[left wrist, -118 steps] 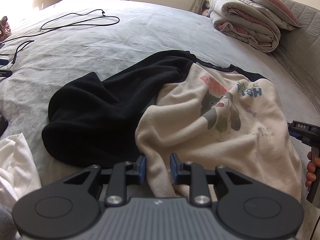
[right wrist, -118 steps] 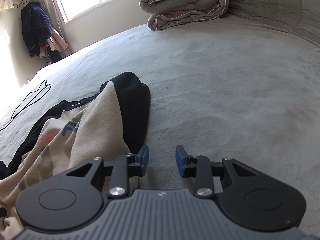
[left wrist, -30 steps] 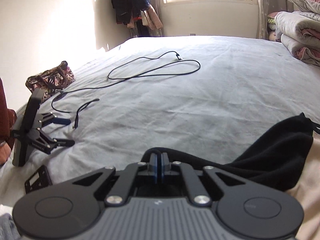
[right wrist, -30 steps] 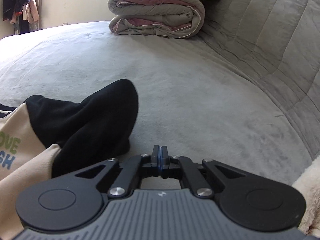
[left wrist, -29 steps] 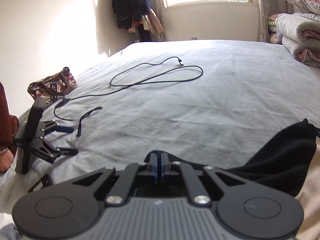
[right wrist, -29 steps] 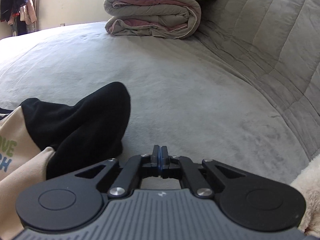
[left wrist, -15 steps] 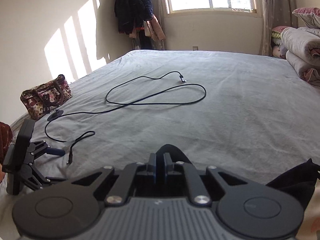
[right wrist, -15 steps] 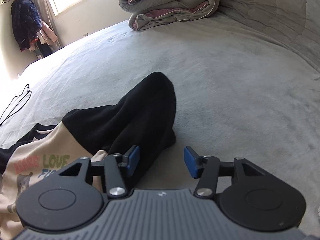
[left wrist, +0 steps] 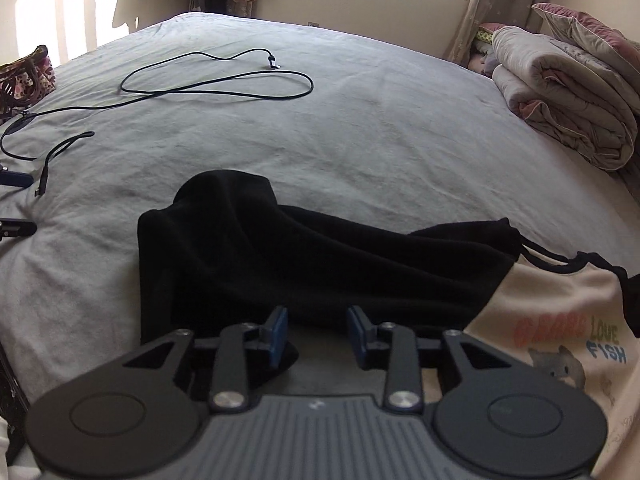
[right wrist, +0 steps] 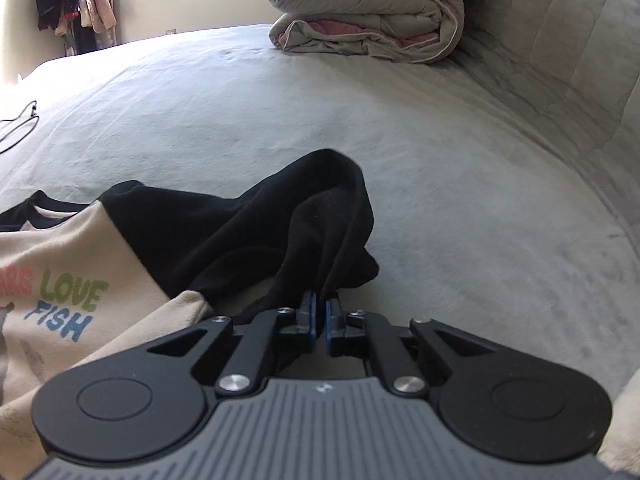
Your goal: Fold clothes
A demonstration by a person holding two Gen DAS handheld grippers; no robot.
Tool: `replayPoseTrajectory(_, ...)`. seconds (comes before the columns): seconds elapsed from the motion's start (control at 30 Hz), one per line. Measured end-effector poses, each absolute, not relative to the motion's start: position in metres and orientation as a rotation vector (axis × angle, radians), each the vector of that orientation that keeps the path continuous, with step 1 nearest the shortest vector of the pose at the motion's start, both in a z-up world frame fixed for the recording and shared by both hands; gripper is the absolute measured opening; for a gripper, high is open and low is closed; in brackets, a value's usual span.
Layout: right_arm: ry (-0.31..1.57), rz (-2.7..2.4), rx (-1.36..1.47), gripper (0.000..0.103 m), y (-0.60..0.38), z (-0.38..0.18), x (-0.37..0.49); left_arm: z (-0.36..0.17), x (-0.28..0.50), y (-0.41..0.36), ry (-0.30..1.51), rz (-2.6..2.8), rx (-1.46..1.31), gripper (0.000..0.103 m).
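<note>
The shirt [left wrist: 552, 320] lies on the bed [left wrist: 360, 128] with its sleeves stretched sideways; the right tool [right wrist: 319, 318] is clamped on the right sleeve [right wrist: 320, 216], and the left tool [left wrist: 317, 334] is opening, off the left sleeve [left wrist: 248, 248].

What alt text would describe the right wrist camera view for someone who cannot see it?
Black tongs with blue pads pinch the black fleece sleeve of a cream sweatshirt printed "LOVE FISH", spread on a grey bed. A folded grey and pink quilt lies behind.
</note>
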State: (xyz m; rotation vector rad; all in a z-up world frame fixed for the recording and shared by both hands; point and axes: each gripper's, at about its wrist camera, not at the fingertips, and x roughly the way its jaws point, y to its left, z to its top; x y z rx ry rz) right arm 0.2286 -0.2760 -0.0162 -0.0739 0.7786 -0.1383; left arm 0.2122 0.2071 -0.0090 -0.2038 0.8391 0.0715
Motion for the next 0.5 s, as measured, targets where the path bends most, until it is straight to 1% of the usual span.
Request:
replayPoseTrajectory(0.13, 0.748, -0.231, -0.136, 0.004, -0.296, -0.004, 0.232, -0.012, 0.2, 0.199, 0.877, 0.01, -0.223, 0.034)
replayPoseTrajectory(0.3, 0.721, -0.334, -0.197, 0.004, -0.312, -0.003, 0.231, -0.01, 0.181, 0.19, 0.902, -0.028, -0.222, 0.035)
replayPoseTrajectory(0.37, 0.712, -0.35, -0.17, 0.006, -0.318, 0.001, 0.227, -0.007, 0.172, 0.189, 0.911, -0.034, -0.231, 0.036)
replayPoseTrajectory(0.43, 0.712, -0.338, -0.106, 0.007, -0.323, 0.008, 0.22, -0.003, 0.162, 0.188, 0.914, -0.046, -0.237, 0.041)
replayPoseTrajectory(0.5, 0.716, -0.302, -0.054, 0.02, -0.319, 0.015, 0.208, 0.0, 0.153, 0.187, 0.92, -0.054, -0.236, 0.044)
